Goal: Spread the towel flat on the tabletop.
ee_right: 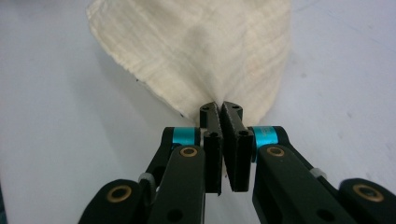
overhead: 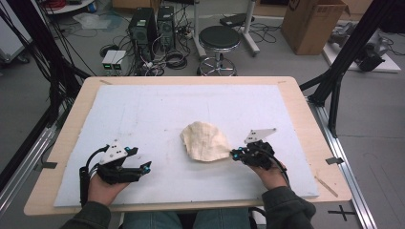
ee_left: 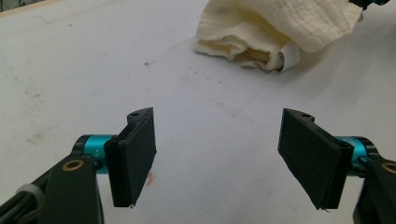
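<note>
Right gripper (overhead: 235,154) clamped on the near right corner of the cream cloth (overhead: 205,140), jaws pressed together on the fabric, the rest of it rumpled at mid-table on the white mat (overhead: 143,114). Left gripper (overhead: 143,160) resting low at the near left, jaws wide apart and holding nothing, well clear of the cloth. Probably the first step of spreading or folding; next likely calls for bringing the free gripper to another corner, perhaps by the white tag (ee_left: 290,57).

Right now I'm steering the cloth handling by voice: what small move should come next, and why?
Probably bring the open left gripper forward to the crumpled cream cloth's near-left edge. The right gripper is shut on one corner, the cloth is bunched on the white foam mat, and the left jaws hold nothing.
</note>
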A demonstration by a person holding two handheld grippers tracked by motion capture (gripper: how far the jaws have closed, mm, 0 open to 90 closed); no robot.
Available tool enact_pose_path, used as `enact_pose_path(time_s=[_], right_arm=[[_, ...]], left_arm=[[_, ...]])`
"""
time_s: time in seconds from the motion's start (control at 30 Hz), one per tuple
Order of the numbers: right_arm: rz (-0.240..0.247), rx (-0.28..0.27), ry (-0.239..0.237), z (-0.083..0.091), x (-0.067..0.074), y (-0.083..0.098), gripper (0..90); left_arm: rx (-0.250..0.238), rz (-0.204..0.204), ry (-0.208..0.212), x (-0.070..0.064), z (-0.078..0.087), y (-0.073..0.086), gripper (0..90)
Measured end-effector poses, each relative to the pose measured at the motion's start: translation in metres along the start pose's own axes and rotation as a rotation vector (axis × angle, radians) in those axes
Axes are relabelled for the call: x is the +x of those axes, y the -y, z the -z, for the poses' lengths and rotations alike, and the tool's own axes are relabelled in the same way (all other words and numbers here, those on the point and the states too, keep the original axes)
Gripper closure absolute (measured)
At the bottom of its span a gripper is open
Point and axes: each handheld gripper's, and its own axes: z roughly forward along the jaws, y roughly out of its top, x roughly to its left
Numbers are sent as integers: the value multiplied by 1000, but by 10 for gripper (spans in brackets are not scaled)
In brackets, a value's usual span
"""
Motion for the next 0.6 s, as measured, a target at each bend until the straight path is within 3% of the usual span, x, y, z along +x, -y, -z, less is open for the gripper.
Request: enact_pose_path(time_s=[0.3, 0.5, 0.6], right_arm=[[-35, 16, 50, 26, -11, 34, 868], [-38, 13, 52, 30, -16, 43, 866], [-37, 13, 45, 29, -17, 45, 863]], left_arm=[[11, -31, 78, -20, -26, -17, 327], [24, -45, 162, -35, -59, -32, 414], [63, -70, 173, -41, -80, -40, 460]])
